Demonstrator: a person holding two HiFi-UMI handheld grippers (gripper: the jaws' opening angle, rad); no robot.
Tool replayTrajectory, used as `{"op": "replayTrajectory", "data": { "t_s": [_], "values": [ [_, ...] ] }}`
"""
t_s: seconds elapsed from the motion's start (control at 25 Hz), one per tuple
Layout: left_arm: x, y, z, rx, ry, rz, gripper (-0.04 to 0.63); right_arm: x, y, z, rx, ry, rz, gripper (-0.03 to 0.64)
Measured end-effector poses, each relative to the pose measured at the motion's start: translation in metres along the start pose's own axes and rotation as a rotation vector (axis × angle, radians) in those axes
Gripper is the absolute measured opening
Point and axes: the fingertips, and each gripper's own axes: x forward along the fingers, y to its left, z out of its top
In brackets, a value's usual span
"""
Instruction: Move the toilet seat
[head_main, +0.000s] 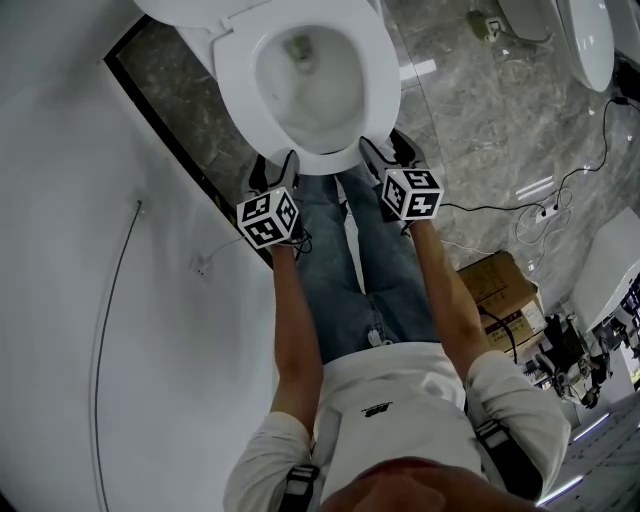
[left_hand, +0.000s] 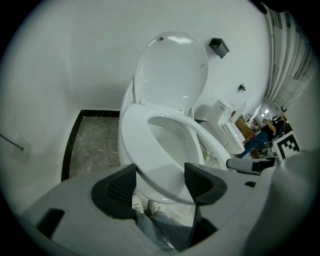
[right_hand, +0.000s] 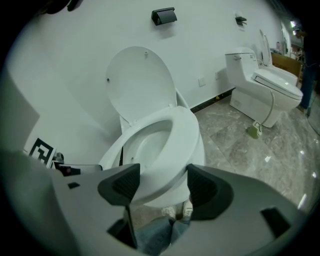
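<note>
White wall (right_hand: 75, 55), glossy grey marble floor (right_hand: 250, 155), cardboard box (head_main: 497, 285).

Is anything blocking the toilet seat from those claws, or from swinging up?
Nothing visible. The toilet seat's front rim sits between the jaws of the left gripper and right gripper, and the space up to the raised lid is open.

The toilet seat (head_main: 380, 90) looked like smooth, glossy white plastic, and its lid (left_hand: 172, 70) shone alike. The floor (head_main: 480, 110), at 2 o'clock in the head view, was polished grey veined stone. The left gripper (left_hand: 160, 181) showed matt grey plastic with matt black ribbed pads (left_hand: 120, 187). The jeans (head_main: 390, 270) were blue denim cloth.
</note>
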Motion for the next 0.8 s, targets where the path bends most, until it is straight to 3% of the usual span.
{"op": "replayTrajectory", "data": {
  "t_s": [0.8],
  "values": [
    [-0.032,-0.012,0.037,-0.05,-0.071,-0.025,0.322,-0.03,0.022,0.04,0.027,-0.067,0.034,0.31]
  ]
}}
